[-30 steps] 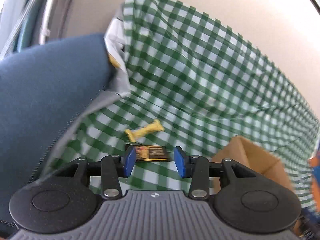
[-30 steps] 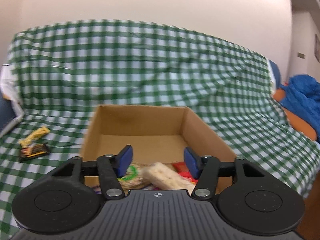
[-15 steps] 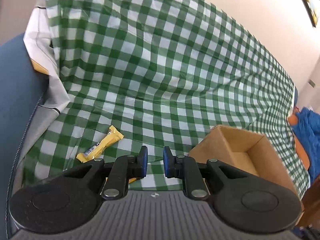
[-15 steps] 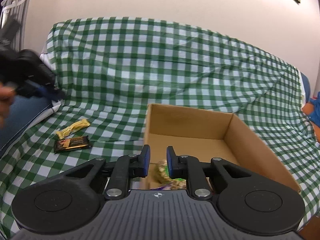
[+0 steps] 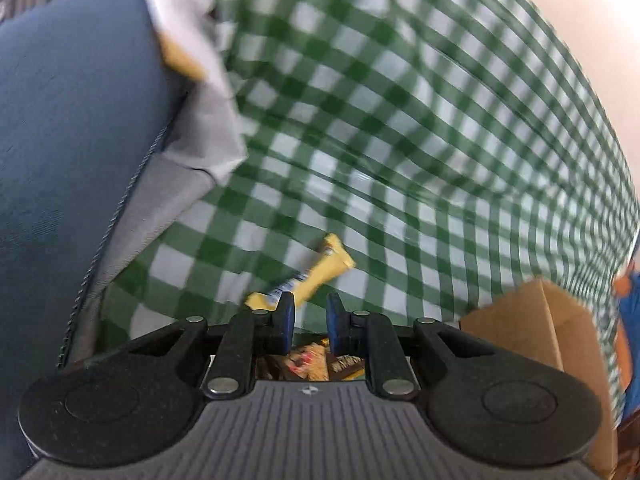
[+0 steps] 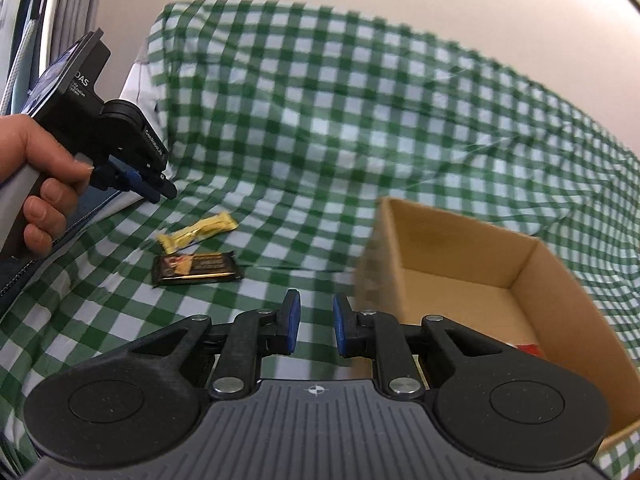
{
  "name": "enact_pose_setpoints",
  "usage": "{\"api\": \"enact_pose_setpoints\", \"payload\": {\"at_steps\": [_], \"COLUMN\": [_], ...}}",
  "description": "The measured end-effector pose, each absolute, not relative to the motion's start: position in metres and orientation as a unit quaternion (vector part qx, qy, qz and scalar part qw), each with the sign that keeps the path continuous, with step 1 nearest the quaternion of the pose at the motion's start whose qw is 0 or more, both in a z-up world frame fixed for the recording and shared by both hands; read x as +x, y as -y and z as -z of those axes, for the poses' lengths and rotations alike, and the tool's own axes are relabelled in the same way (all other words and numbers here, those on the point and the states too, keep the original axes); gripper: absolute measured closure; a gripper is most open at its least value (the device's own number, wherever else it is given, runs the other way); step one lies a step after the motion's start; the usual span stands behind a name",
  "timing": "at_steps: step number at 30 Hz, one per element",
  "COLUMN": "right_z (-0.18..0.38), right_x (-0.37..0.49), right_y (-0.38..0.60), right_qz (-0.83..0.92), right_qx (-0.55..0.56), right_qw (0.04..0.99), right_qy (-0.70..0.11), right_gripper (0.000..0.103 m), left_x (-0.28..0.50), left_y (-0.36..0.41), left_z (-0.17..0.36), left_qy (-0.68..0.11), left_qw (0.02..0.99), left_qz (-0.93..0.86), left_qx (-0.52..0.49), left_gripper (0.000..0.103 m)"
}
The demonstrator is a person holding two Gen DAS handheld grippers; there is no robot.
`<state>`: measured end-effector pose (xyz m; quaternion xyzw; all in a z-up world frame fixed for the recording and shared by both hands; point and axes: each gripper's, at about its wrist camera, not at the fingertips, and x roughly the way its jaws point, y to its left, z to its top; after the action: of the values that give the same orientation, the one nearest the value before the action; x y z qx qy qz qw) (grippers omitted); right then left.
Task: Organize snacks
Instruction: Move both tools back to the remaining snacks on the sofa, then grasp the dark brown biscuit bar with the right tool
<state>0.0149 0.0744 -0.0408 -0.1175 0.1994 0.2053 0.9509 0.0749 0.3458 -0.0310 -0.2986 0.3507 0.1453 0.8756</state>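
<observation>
Left gripper [image 5: 308, 322], narrowly parted and empty, sits nearer: yellow bar [image 5: 310, 278] just ahead, lying diagonally; right gripper [image 6: 314, 326] likewise empty

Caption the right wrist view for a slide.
Right gripper empty above green checked cloth; yellow bar, dark bar left of cardboard box.

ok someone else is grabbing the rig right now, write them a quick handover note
Left gripper: jaws slightly apart, nothing held, hovering over the two loose snacks.
Right gripper: jaws slightly apart, nothing held, beside the cardboard box.
On the checked cloth, left of the box: yellow bar and dark chocolate bar, close together.
Done: at least one red packet lies in the box; the rest of its floor is hidden.
Left: both bars go into the box.
</observation>
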Motion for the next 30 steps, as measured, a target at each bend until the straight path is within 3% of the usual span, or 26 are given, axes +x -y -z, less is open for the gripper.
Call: {"api": "enact_pose_setpoints", "payload": {"at_steps": [4, 8, 11, 18, 23, 26, 28, 30], "right_z": [0.047, 0.053, 0.064, 0.098, 0.113, 0.117, 0.115, 0.112], "right_x": [0.047, 0.084, 0.115, 0.161, 0.167, 0.173, 0.172, 0.170], "right_y": [-0.124, -0.174, -0.203, -0.256, -0.281, -0.283, -0.277, -0.272], "right_qz": [-0.189, -0.159, -0.143, -0.110, -0.101, -0.088, -0.095, -0.104], "right_qx": [-0.077, -0.019, 0.025, 0.057, 0.034, 0.013, 0.010, -0.009], "right_qw": [0.946, 0.940, 0.928, 0.901, 0.898, 0.899, 0.901, 0.904], "right_qy": [-0.253, -0.303, -0.343, -0.416, -0.427, -0.430, -0.424, -0.415], "right_gripper": [0.077, 0.044, 0.026, 0.014, 0.012, 0.017, 0.029, 0.055], "left_x": [0.068, 0.061, 0.055, 0.053, 0.052, 0.051, 0.051, 0.051], "left_y": [-0.367, -0.374, -0.380, -0.383, -0.380, -0.381, -0.381, -0.381], "left_z": [0.036, 0.038, 0.035, 0.030, 0.030, 0.030, 0.030, 0.030], "left_qy": [-0.343, -0.332, -0.316, -0.301, -0.303, -0.303, -0.302, -0.303], "left_qw": [0.863, 0.860, 0.860, 0.863, 0.866, 0.866, 0.866, 0.866], "left_qz": [-0.159, -0.171, -0.182, -0.178, -0.172, -0.172, -0.172, -0.172], "left_qx": [-0.334, -0.348, -0.357, -0.364, -0.358, -0.359, -0.360, -0.358], "left_gripper": [0.086, 0.086, 0.086, 0.086, 0.086, 0.086, 0.086, 0.086]}}
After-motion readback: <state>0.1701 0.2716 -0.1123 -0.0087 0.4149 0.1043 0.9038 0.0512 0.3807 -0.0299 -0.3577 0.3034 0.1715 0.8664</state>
